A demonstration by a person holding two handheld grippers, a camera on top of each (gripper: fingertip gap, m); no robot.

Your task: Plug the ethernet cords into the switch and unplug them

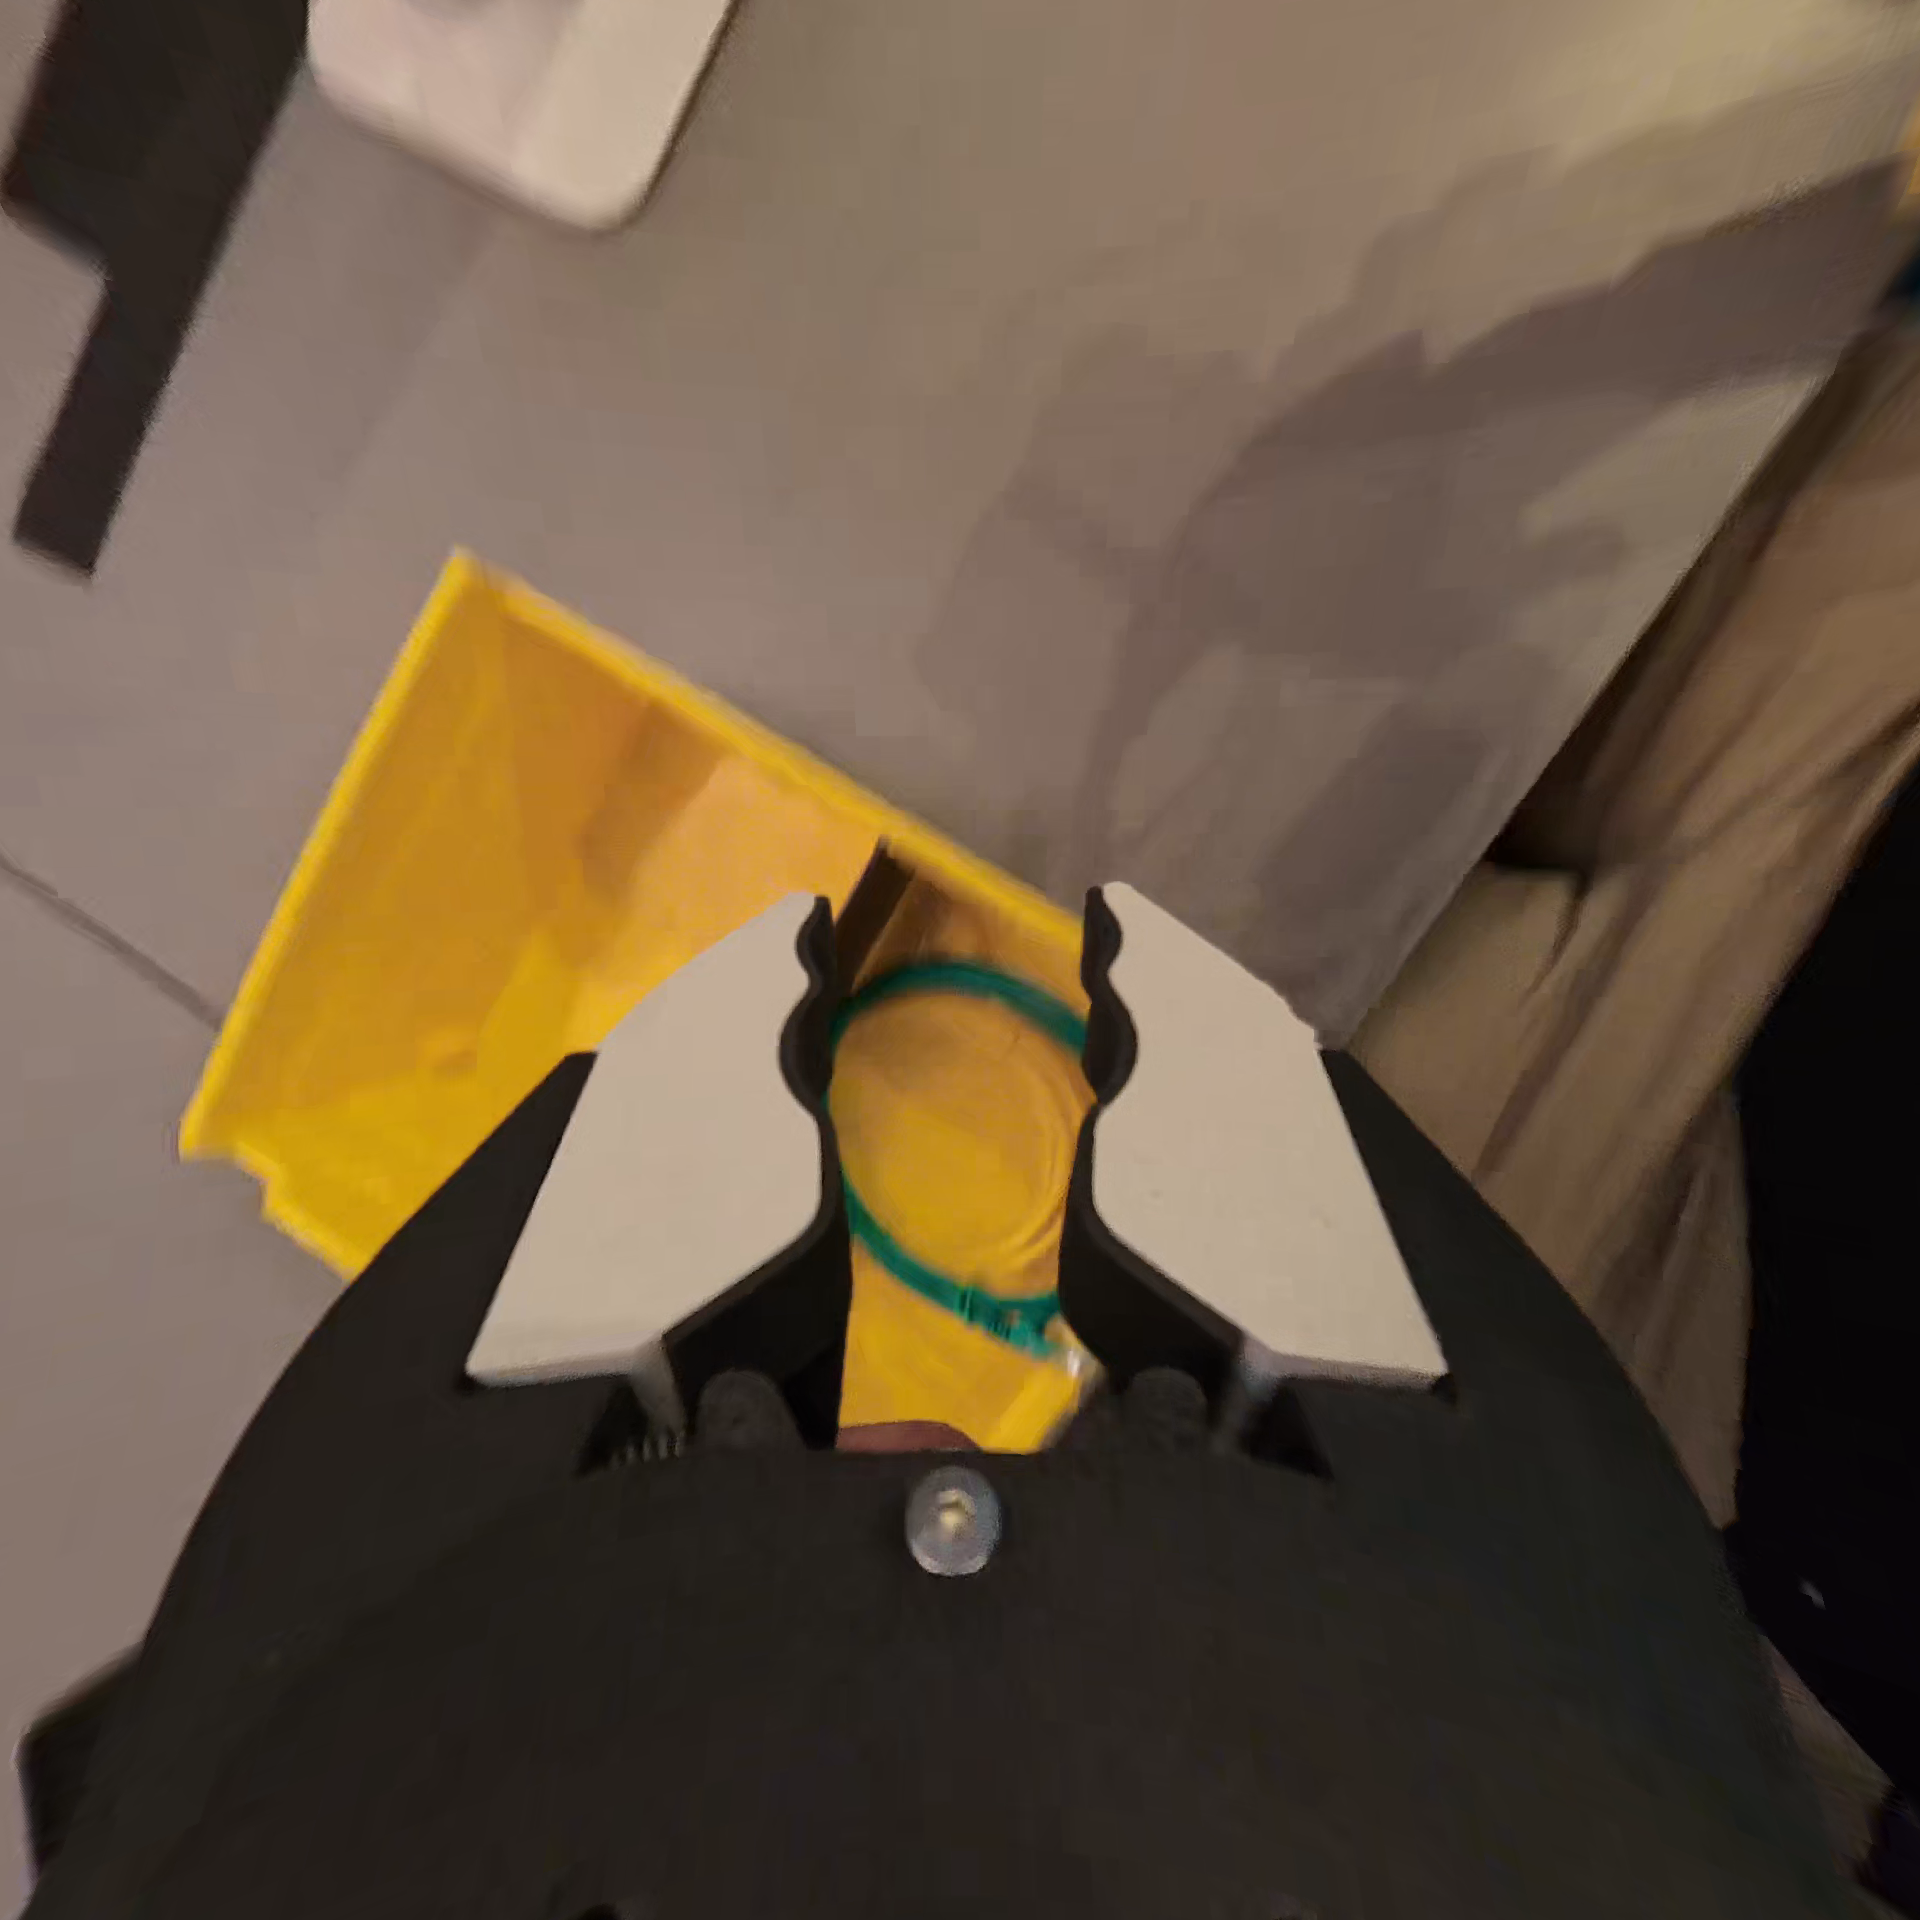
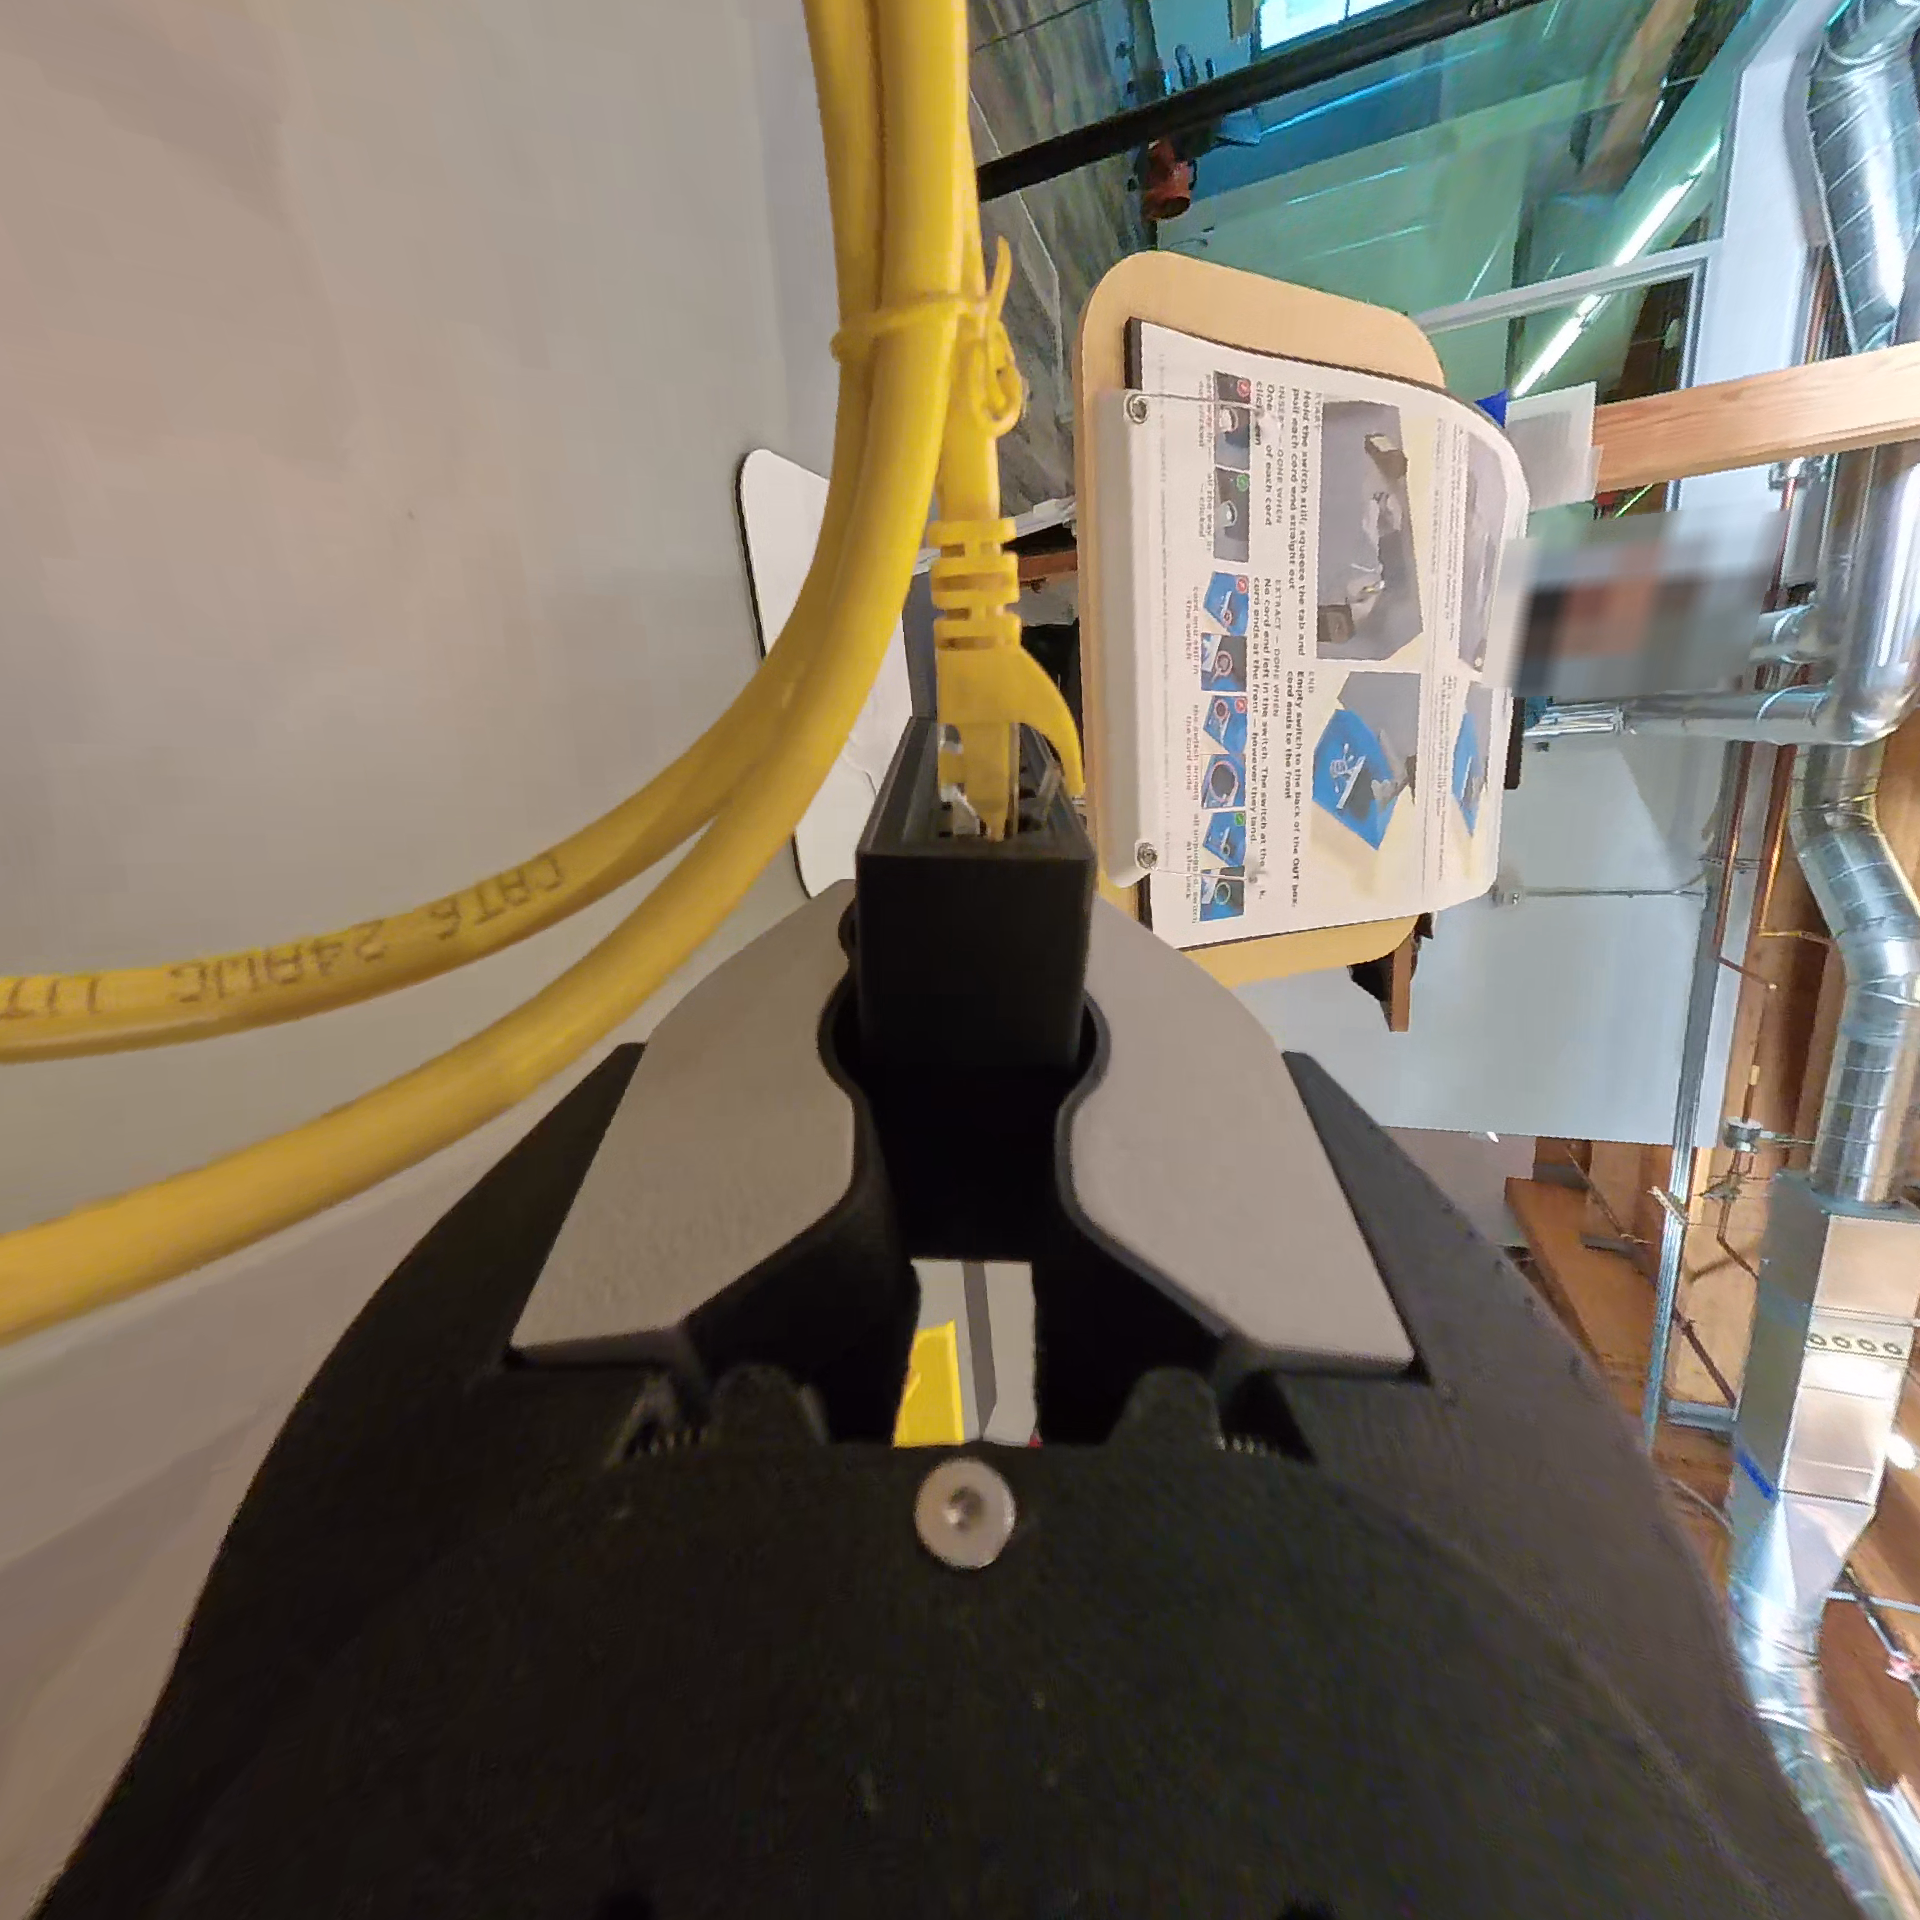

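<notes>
Right gripper: clamped on black box-shaped network switch, held off the table.
Yellow ethernet cord: plugged into switch; printed lettering along jacket.
Left gripper: spread, empty, above yellow plastic bin.
Green coiled cord: inside bin, blurred.
Instruction sheet: text and photos, on wooden board.

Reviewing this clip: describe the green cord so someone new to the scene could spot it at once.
Start in the left wrist view at the bright yellow plastic bin lying on the grey surface. Inside it, seen between the fingers of the open left gripper, lies the thin green ethernet cord, coiled into a loop. It is the only green thing there; the other cord in these pictures is yellow.
</notes>
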